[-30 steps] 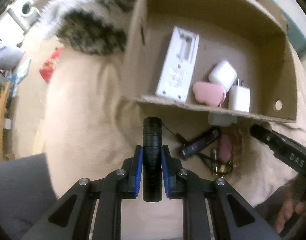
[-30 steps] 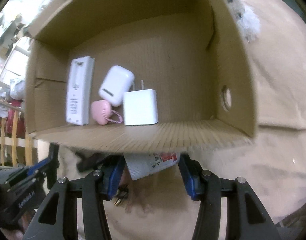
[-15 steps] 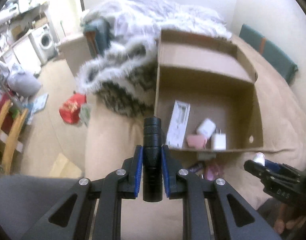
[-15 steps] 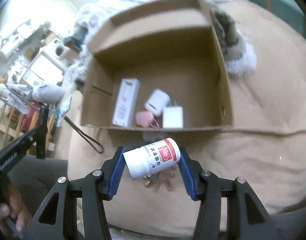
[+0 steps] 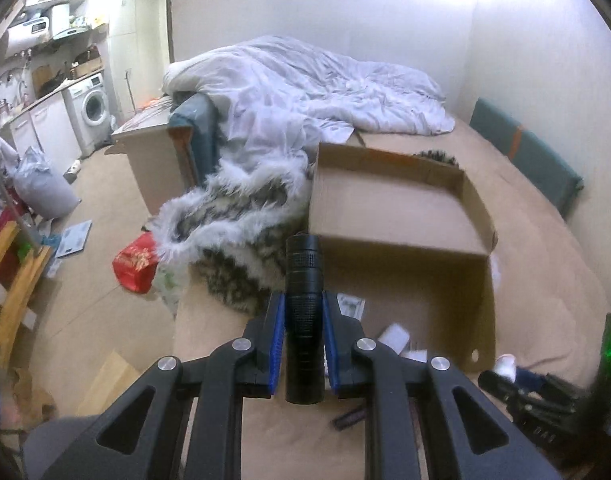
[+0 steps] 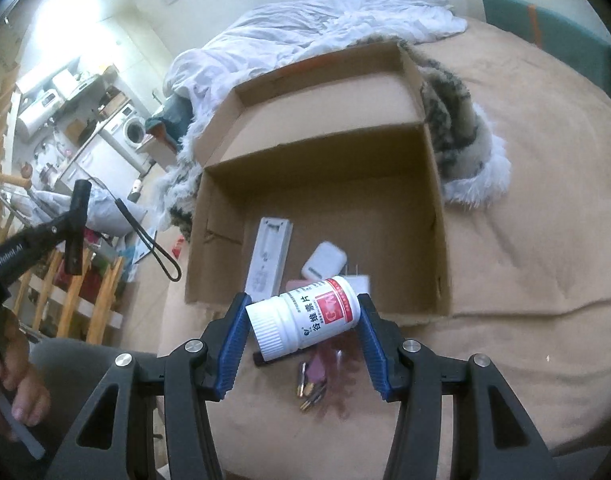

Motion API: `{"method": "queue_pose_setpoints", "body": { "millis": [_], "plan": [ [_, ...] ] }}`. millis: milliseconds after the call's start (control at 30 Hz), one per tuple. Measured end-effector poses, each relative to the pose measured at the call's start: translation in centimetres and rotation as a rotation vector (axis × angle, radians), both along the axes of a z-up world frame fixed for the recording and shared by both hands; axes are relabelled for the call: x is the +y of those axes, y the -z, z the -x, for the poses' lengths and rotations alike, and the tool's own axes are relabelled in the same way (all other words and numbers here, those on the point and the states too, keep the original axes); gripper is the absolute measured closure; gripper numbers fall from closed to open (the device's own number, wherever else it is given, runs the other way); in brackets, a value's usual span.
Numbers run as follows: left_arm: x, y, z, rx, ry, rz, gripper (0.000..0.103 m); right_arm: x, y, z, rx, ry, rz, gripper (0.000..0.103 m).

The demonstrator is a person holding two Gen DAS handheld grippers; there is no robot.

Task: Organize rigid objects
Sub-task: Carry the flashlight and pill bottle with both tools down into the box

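Note:
My left gripper is shut on a black flashlight, held high above the bed in front of the open cardboard box. My right gripper is shut on a white pill bottle with a red label, held above the box's near wall. Inside the box lie a long white device, a white earbud case, a white charger and a partly hidden pink item. The flashlight and its wrist loop also show in the right wrist view.
On the tan bedspread in front of the box lie keys, a pink tag and a dark stick-like item. A furry blanket lies left of the box and a white duvet behind it. Beyond the bed's left edge the floor is cluttered.
Both grippers have risen and pulled back from the box, each still holding its object. The box now looks smaller and lower in both views.

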State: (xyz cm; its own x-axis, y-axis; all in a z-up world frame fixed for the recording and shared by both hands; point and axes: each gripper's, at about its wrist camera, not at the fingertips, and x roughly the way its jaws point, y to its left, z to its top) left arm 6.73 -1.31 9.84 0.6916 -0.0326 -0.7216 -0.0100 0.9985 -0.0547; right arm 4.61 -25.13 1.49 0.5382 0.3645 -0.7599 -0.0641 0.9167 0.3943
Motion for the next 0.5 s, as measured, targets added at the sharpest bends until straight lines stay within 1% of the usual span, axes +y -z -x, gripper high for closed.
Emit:
{"method": "queue_pose_setpoints", "body": {
  "millis": [133, 200, 267, 333, 400, 500],
  "plan": [
    [-1.3, 0.0, -2.4, 0.004, 0.028, 0.022, 0.087, -0.6, -0.3, -2.0, -0.005, 0.013, 0.0, 0.048],
    [-1.9, 0.0, -3.7, 0.006, 0.045, 0.052, 0.087, -0.9, -0.4, -3.2, -0.006, 0.02, -0.003, 0.048],
    [-2.5, 0.1, -4.7, 0.001, 0.064, 0.076, 0.087, -1.1, -0.7, -4.5, -0.012, 0.027, -0.002, 0.048],
    [-3.5, 0.4, -5.7, -0.018, 0.093, 0.079, 0.087, -1.3, -0.8, -5.8, -0.019, 0.034, -0.002, 0.048],
    [-4.2, 1.0, -6.5, -0.018, 0.124, 0.089, 0.087, -1.8, -0.8, -7.1, -0.029, 0.053, -0.003, 0.048],
    [-5.1, 3.4, -8.0, 0.037, 0.167, 0.117, 0.087, -2.8, 0.3, -9.1, -0.017, 0.071, -0.039, 0.048]
  ]
}}
